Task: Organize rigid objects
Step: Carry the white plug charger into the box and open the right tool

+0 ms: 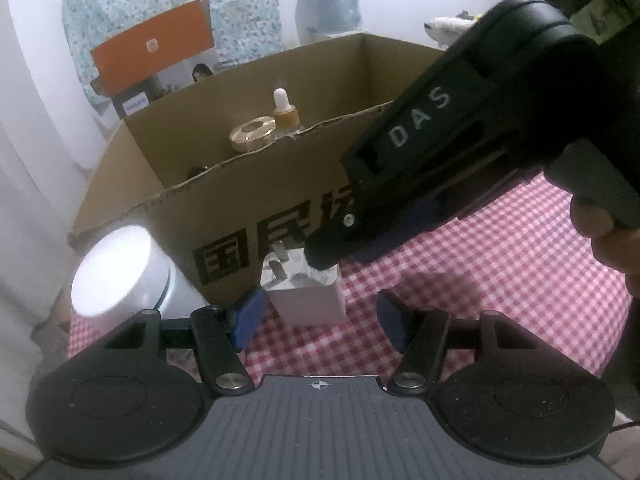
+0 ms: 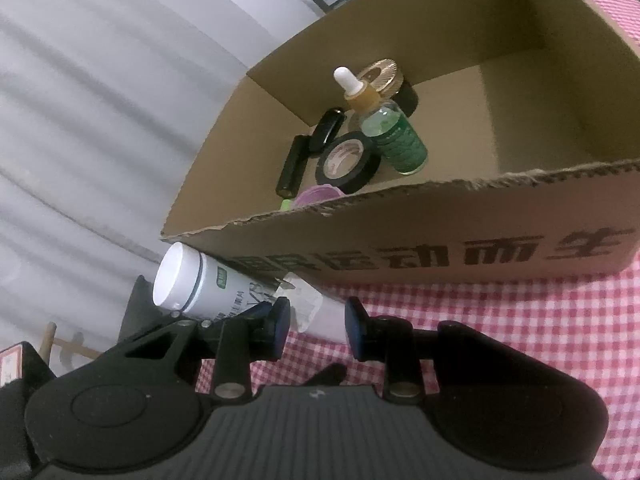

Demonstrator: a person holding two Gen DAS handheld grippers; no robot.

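Note:
A white plug adapter [image 1: 304,296] with metal prongs on top stands on the red checked cloth [image 1: 500,280], against the front of a cardboard box [image 1: 248,216]. My right gripper [image 1: 336,256] reaches down from the upper right and is shut on the adapter's top end. In the right wrist view the adapter [image 2: 320,312] sits pinched between the right gripper's [image 2: 316,330] blue pads. My left gripper [image 1: 322,322] is open around the adapter's base. Its left pad is close to the adapter's corner and its right pad stands clear of it.
A white bottle [image 1: 120,272] lies left of the adapter, outside my left fingers, and it [image 2: 192,284] rests against the box corner. Inside the box [image 2: 520,208] are a green dropper bottle [image 2: 400,140], a gold-lidded jar [image 2: 380,76], a black tape roll [image 2: 348,162] and black tubes [image 2: 292,168].

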